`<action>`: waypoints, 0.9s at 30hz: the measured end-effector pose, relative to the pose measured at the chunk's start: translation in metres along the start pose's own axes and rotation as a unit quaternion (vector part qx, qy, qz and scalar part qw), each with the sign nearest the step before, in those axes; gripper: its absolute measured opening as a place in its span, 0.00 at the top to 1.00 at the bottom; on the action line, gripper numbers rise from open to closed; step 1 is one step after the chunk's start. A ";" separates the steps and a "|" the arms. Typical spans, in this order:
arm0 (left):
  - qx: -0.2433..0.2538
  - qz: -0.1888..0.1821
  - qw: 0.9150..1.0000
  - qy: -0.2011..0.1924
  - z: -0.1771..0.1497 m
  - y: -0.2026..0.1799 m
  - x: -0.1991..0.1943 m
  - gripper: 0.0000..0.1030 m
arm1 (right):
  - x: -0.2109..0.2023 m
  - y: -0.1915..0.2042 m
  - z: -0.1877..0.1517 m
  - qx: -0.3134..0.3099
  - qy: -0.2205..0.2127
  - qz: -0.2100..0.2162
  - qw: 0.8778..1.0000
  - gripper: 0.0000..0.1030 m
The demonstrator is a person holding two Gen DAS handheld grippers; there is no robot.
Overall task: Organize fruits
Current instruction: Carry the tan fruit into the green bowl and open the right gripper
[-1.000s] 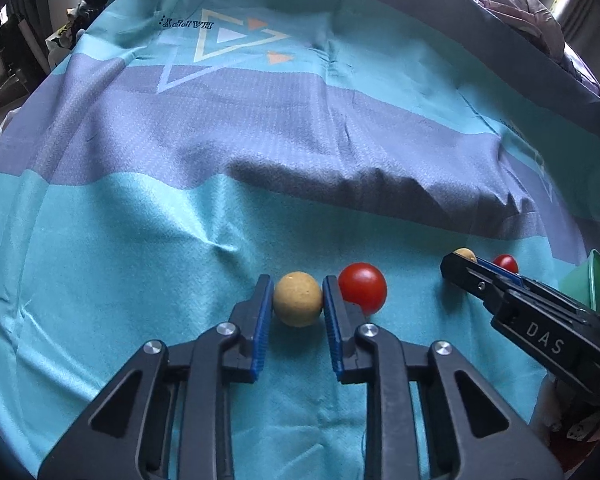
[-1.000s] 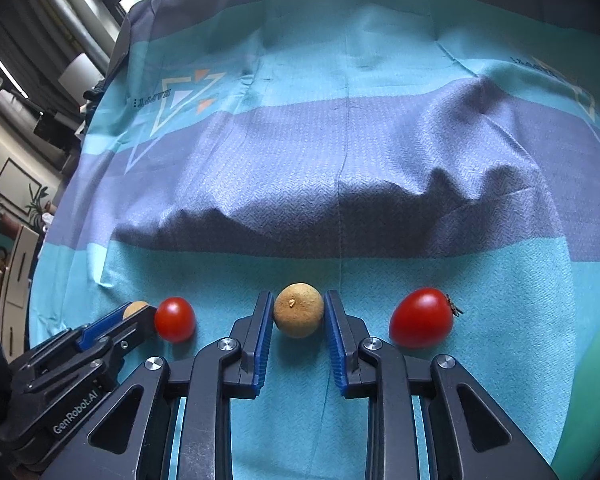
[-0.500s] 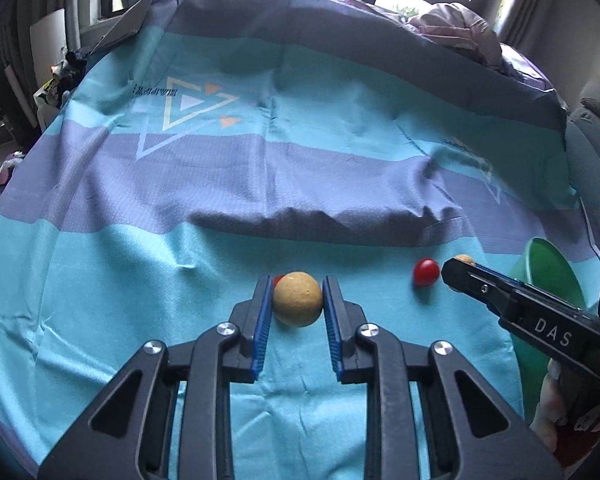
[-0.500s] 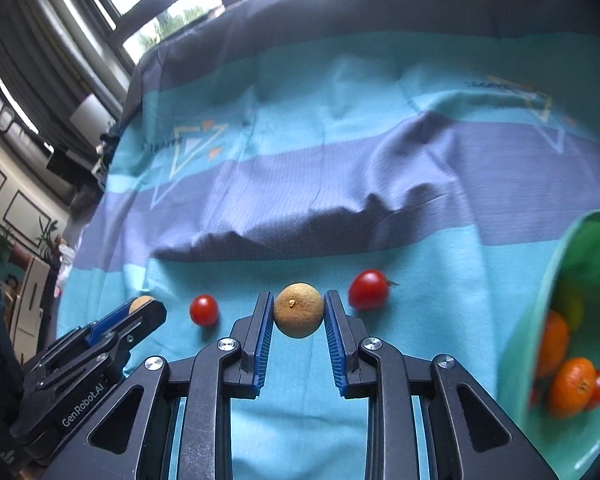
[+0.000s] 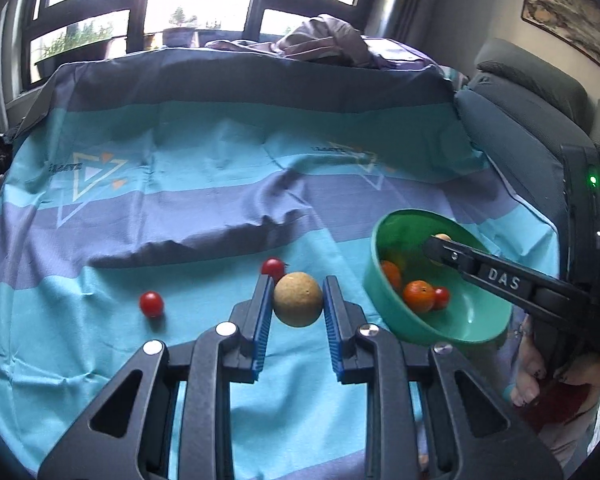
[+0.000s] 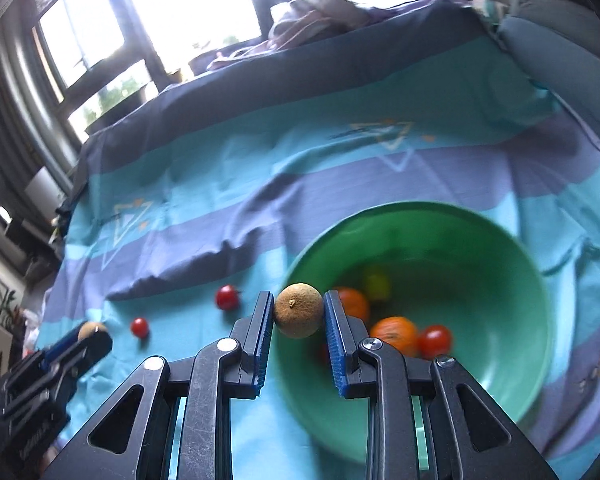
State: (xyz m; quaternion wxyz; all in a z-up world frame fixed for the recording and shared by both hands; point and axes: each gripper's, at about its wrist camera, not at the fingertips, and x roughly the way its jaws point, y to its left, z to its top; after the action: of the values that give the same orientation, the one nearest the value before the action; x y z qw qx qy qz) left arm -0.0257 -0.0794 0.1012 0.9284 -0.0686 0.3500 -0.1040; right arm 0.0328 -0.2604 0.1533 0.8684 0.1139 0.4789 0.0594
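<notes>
Each claw pinches a tan fruit: left claw [image 5: 298,300] above the cloth, right claw [image 6: 298,311] over the green bowl [image 6: 540,300], whose blurred contents the left view shows sharper.

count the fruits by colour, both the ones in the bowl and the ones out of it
tan fruits: 2, both held
red tomatoes: 3, two on the cloth at and, one in the bowl at
oranges: 2, in the bowl
yellow fruit: 1, in the bowl, blurred
total: 8
</notes>
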 end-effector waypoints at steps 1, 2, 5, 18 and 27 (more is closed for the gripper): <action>0.007 -0.011 1.000 0.000 0.000 -0.009 0.002 0.76 | -0.005 -0.008 0.003 0.010 -0.009 -0.002 1.000 0.73; 0.015 -0.023 1.000 0.000 0.001 -0.019 0.004 0.76 | -0.009 -0.014 0.005 0.018 -0.015 -0.002 1.000 0.73; 0.034 -0.047 0.998 0.009 0.000 -0.045 0.017 0.76 | -0.017 -0.031 0.008 0.035 -0.025 -0.006 0.999 0.73; 0.050 -0.105 0.991 0.067 0.001 -0.120 0.076 0.76 | -0.023 -0.081 0.006 0.062 -0.012 -0.017 0.998 0.73; 0.057 -0.119 0.987 0.095 -0.001 -0.142 0.101 0.76 | -0.014 -0.101 0.005 0.079 0.015 -0.023 0.996 0.73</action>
State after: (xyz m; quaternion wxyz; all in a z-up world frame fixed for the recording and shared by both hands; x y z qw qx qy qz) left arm 0.0275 -0.2416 0.0649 0.8745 -0.0468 0.4193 -0.2390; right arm 0.0284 -0.3616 0.1417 0.8504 0.1703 0.4978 0.0028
